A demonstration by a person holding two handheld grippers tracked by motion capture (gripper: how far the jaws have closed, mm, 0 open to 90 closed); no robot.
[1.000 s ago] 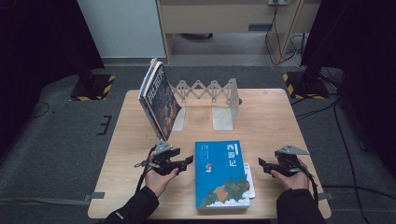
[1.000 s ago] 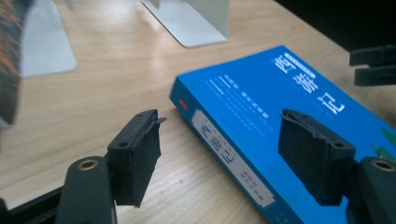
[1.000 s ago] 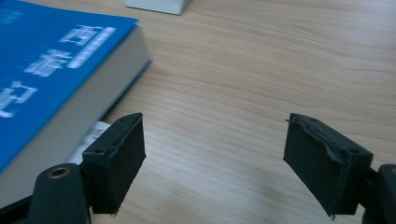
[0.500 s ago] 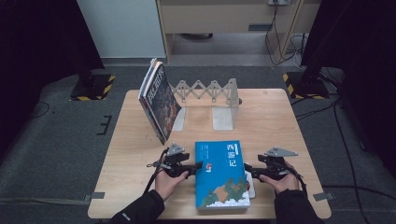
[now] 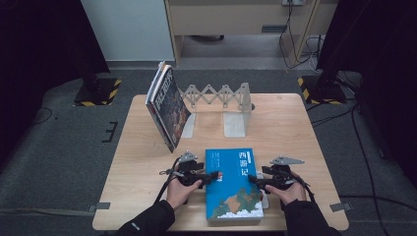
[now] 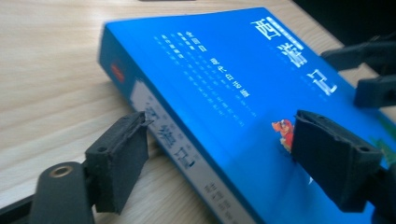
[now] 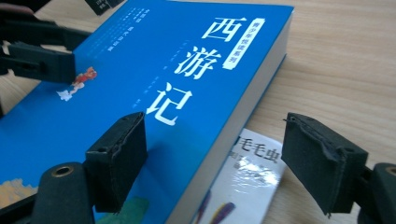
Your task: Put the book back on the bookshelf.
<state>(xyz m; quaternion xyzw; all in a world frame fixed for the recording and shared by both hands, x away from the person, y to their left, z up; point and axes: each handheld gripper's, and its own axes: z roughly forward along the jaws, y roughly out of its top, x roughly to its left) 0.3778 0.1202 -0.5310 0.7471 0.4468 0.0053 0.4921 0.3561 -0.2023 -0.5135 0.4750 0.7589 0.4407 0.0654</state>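
The blue book [image 5: 235, 184] lies flat on the counter [image 5: 295, 128] at lower centre, unlifted; the left gripper [image 5: 212, 176], its fingers just widened, and the right gripper [image 5: 255, 180] both gape astride its opposite edges, gripping nothing.

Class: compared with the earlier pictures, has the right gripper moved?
Yes. The right gripper has moved left across the wooden table, from clear of it up to the blue paperback book's right edge.

floor: grey carpet [image 5: 59, 147] | table: light wood [image 5: 290, 123] | back: pale cabinet [image 5: 231, 17] | surroundings: dark
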